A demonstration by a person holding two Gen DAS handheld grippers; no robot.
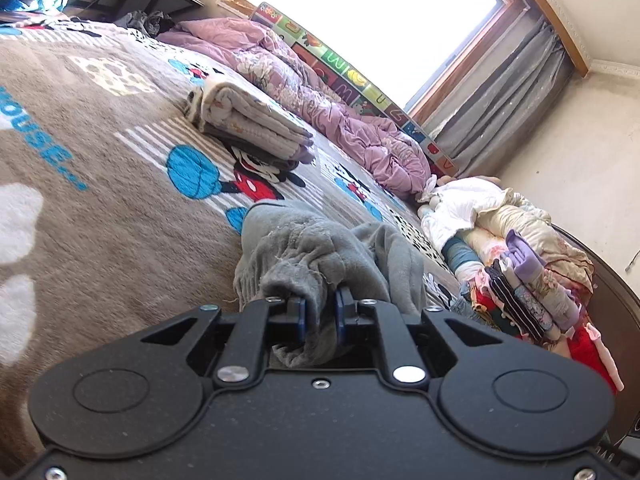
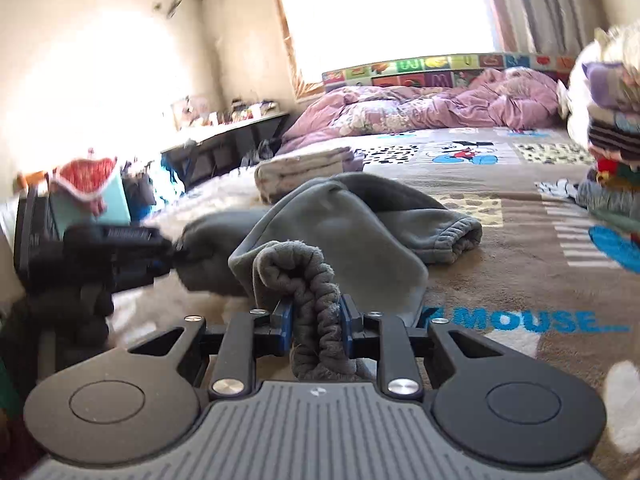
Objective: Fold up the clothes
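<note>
- Two hand-held grippers each pinch the same soft grey fleece garment, seen first from the left wrist. The left gripper [image 1: 320,306] has its blue-padded jaws closed to a narrow gap on a bunched, frayed fold of the grey fleece garment [image 1: 320,252], which trails forward onto the brown cartoon-print plush blanket [image 1: 100,140] covering the bed.
- Left wrist view, surroundings: a folded cream quilted cloth [image 1: 248,120] lies farther up the blanket; a crumpled mauve duvet [image 1: 320,100] runs along the window side; a stack of folded clothes in mixed colours [image 1: 528,292] stands at the right. No container is in view here.
- Right wrist view: the right gripper [image 2: 316,316] is clamped on the ribbed elastic band of the garment [image 2: 352,224], apparently a waistband or cuff. The other gripper appears blurred at the left, holding the same cloth.
- Right wrist view, container: a pale turquoise box [image 2: 92,204] sits beside the bed with red patterned cloth over its top; its contents cannot be made out.
- Handling, as a judgement: the fleece looks light, limp and non-slippery, so it will sag between the grips; the elastic band and seams look like the firmest places to hold.
</note>
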